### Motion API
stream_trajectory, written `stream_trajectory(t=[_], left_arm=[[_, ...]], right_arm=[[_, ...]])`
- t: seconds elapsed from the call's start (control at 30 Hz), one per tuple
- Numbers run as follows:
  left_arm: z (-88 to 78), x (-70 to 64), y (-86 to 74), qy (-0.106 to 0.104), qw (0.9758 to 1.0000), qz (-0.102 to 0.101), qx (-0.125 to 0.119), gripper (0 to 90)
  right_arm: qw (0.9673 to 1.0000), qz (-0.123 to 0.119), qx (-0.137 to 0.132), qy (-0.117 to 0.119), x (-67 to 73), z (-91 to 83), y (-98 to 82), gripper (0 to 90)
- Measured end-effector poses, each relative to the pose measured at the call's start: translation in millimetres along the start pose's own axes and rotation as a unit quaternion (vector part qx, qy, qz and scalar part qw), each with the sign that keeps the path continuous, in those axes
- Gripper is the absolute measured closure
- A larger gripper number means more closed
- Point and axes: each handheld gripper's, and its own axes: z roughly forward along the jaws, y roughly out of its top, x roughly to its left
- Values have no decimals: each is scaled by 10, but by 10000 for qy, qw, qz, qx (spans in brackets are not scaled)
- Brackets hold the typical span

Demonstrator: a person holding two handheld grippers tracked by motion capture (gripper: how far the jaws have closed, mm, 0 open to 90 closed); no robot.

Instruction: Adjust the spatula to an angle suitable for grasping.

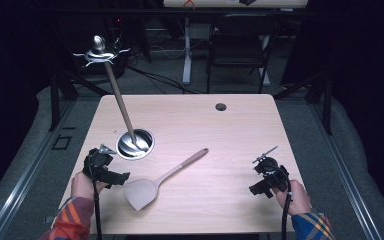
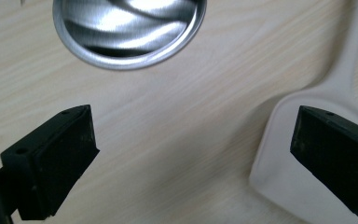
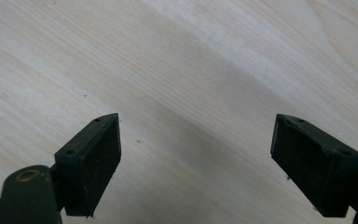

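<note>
On the desk point(image 1: 230, 145), the spatula point(image 1: 155, 182) lay beside the left gripper point(image 1: 111, 176), whose fingers point(image 2: 56, 158) gaped empty, probably ready to grasp it. A ladle point(image 1: 122, 112) leaned in the bowl point(image 1: 135, 144). The right gripper point(image 1: 261, 189) hovered open over bare wood.

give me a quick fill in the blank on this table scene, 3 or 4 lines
1. The ladle stands in a round metal ____.
2. The spatula lies flat on the ____.
3. The left gripper has its jaws ____.
4. The right gripper has bare ____ between its jaws.

Missing words: bowl; table; open; table
</note>
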Motion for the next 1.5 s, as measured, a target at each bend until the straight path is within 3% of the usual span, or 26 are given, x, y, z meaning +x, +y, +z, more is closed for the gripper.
stream_trajectory(t=[0.17,0.53,0.63,0.67,0.7,0.8,0.93,1.07,1.17,1.23,1.47,1.5], left_arm=[[23,-65,59,-53,9998,168,-34,0],[70,-100,90,-233,9995,175,139,0],[94,-148,131,-299,9991,250,190,0],[101,-169,144,-300,9990,273,177,0],[111,-206,169,-317,9988,332,163,0],[123,-258,206,-372,9984,384,181,0],[144,-303,243,-260,9987,367,234,0],[177,-400,317,-341,9979,490,257,0],[229,-513,389,-644,9960,549,283,0],[259,-575,414,-616,9955,641,337,0],[369,-710,495,-727,9923,864,505,0],[394,-758,530,-637,9917,965,559,9]], right_arm=[[10000,-24,11,-65,-10,16,-5,154],[9998,-93,101,-120,-2,34,-2,155],[9999,-50,42,-120,11,54,-6,156],[9997,-123,171,-116,2,39,4,156],[9999,-67,91,-79,10,53,-1,156],[9997,-138,174,-112,10,47,8,156],[9998,-116,127,-59,16,64,5,156],[9998,-116,150,-59,11,72,4,156],[9998,-130,140,-51,15,73,3,155],[9994,-204,254,-63,21,61,22,155],[9995,-193,229,-58,36,85,16,156],[9995,-176,224,-100,33,82,14,156]])
